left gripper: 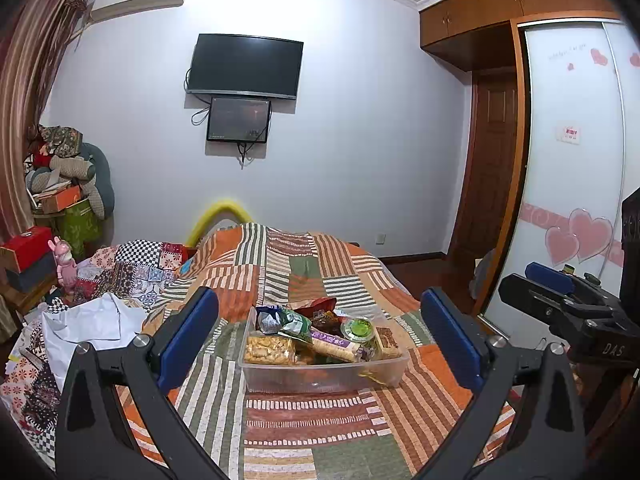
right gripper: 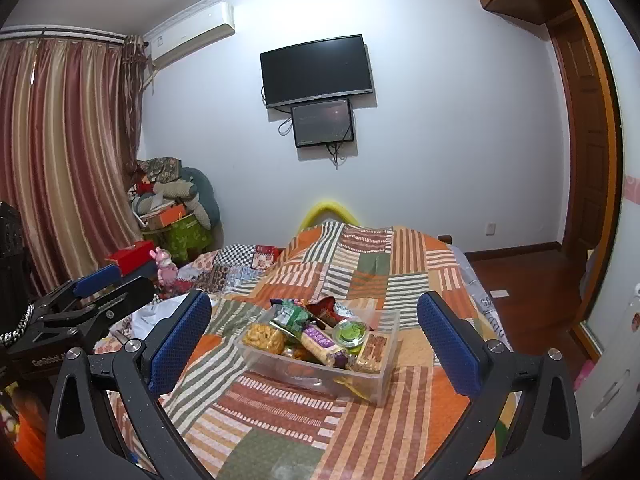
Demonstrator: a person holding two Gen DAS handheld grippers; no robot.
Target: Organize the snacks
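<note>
White letters "DAS" stand on the black body of the right tongs (left gripper: 560, 284), seen right of the clear snack bin (left gripper: 320, 376). "GenRobot" is printed on the left tongs (right gripper: 108, 280), left of that bin. The snack wrappers' print is too small to read.
</note>
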